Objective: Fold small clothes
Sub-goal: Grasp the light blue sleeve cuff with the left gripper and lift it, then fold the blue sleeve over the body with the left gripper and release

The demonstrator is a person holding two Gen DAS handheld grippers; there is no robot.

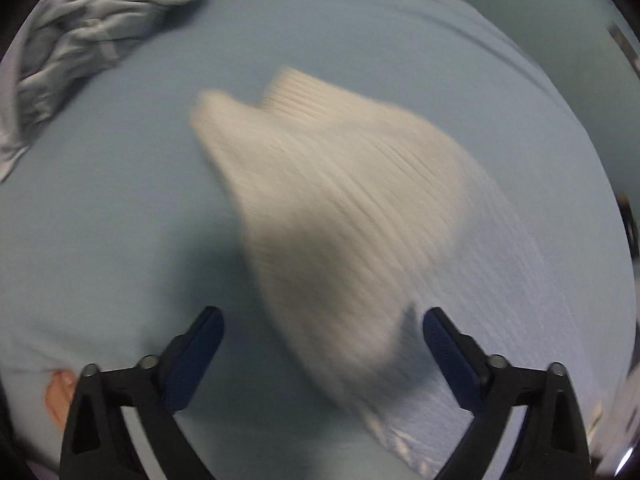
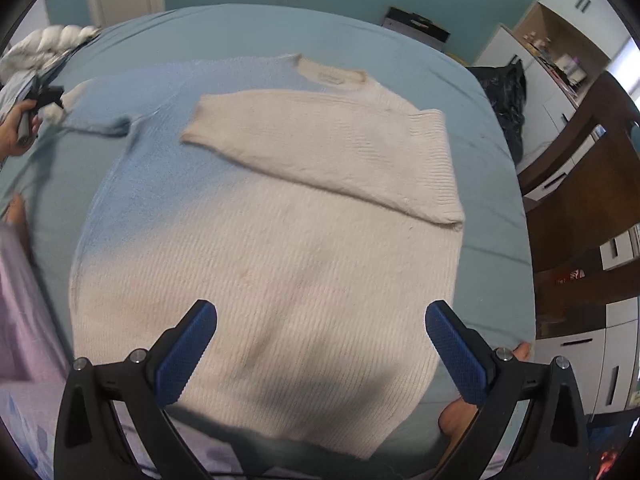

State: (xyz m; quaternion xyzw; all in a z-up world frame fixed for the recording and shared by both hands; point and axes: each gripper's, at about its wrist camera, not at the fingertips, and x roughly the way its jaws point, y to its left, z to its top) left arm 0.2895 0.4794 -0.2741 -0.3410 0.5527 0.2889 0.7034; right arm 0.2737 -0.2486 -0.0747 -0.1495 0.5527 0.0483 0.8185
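On the bed [image 2: 488, 184], cream sweater [image 2: 280, 264] spread flat, right gripper [image 2: 320, 336] open above

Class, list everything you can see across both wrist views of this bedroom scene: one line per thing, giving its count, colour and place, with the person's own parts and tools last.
sweater: one, cream and pale blue, spread flat on the bed, one sleeve folded across the chest
bed sheet: one, light blue, under the sweater
crumpled clothes: a pile, grey-blue, at the bed's far left
black bag: one, right of the bed
cupboards: white and brown, right wall
left gripper: one, black with blue pads, open over the other sleeve
right gripper: one, black with blue pads, open over the sweater's lower part
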